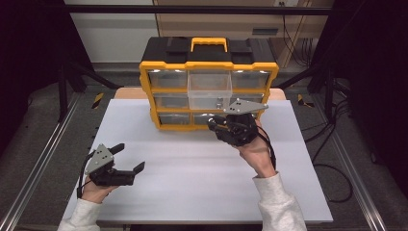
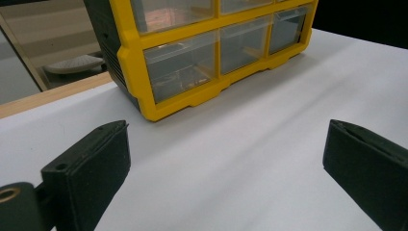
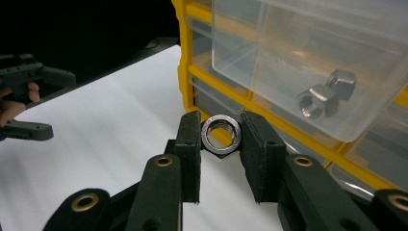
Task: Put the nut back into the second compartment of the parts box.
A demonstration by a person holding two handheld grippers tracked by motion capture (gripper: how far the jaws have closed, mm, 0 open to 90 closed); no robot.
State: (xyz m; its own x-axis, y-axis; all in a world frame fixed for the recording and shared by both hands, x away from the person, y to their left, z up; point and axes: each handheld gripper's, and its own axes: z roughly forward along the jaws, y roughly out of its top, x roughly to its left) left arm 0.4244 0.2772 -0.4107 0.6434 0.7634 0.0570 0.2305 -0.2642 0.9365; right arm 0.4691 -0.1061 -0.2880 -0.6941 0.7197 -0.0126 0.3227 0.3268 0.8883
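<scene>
A yellow and black drawer organizer [image 1: 209,67] stands at the far middle of the white table [image 1: 192,163]. Its top middle clear drawer [image 1: 209,89] is pulled out and holds two metal nuts [image 3: 327,94]. My right gripper [image 3: 221,134] is shut on a silver metal nut [image 3: 221,134], held between its two pads just in front of the organizer and below the pulled-out drawer. In the high view the right gripper [image 1: 216,126] sits at the organizer's lower front. My left gripper [image 1: 130,158] rests open near the table's left front, nothing between its jaws.
The organizer's lower clear drawers [image 2: 180,70] are shut and hold small hardware. Grey floor and metal rails [image 1: 43,159] flank the table. Cables [image 1: 332,168] trail on the right. A wooden board edge [image 2: 48,96] shows behind the white table top.
</scene>
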